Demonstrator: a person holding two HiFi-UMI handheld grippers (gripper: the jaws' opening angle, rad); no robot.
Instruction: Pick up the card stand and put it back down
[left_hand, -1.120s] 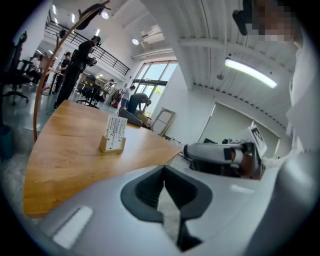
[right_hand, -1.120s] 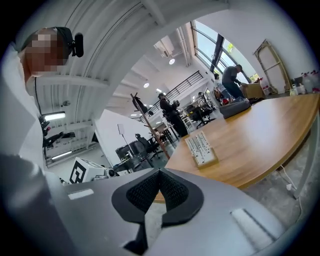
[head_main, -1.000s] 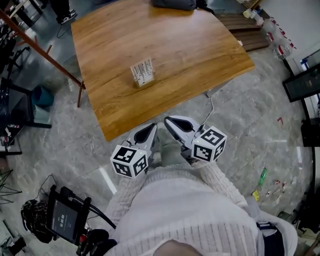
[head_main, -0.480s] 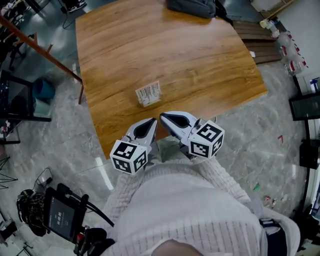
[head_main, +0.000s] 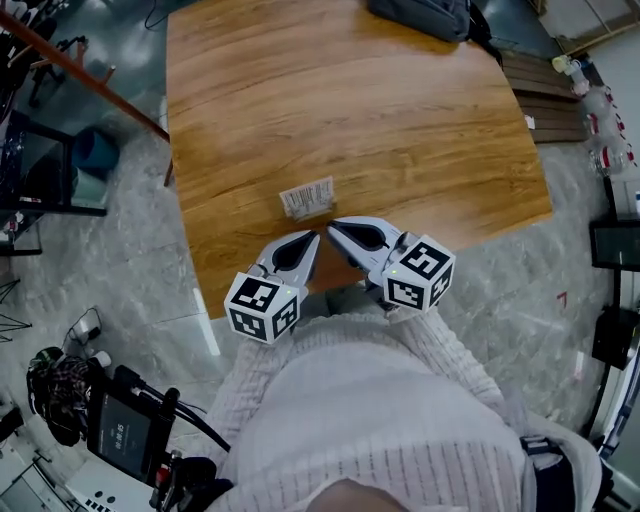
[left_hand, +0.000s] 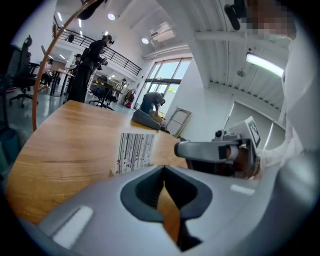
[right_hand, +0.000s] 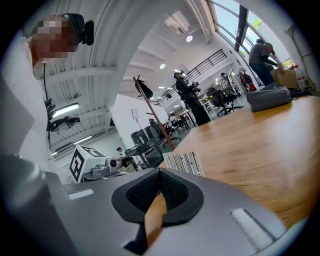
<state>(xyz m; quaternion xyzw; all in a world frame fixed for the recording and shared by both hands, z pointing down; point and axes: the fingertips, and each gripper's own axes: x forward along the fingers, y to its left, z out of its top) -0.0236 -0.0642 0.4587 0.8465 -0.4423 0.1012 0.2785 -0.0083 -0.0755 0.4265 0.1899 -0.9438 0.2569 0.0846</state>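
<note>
The card stand (head_main: 308, 197), a small clear holder with a barcode-striped card, stands near the front edge of the wooden table (head_main: 380, 110). My left gripper (head_main: 311, 238) and right gripper (head_main: 331, 228) are both shut and empty, with their tips close together just short of the stand and not touching it. The left gripper view shows the card stand (left_hand: 135, 150) upright right beyond the shut jaw tips, with the right gripper (left_hand: 178, 149) beside it. Seen from the right gripper view, the card stand (right_hand: 183, 162) sits just past the tips, a little right of centre.
A dark bag (head_main: 425, 15) lies at the table's far edge. A slanted brown pole (head_main: 85, 72) crosses at the left. A stand with a device (head_main: 125, 435) is on the floor at my lower left. People (right_hand: 192, 97) are far off in the hall.
Both grippers have moved forward over the table's front edge and now sit just short of the card stand. Their jaws stayed shut.
</note>
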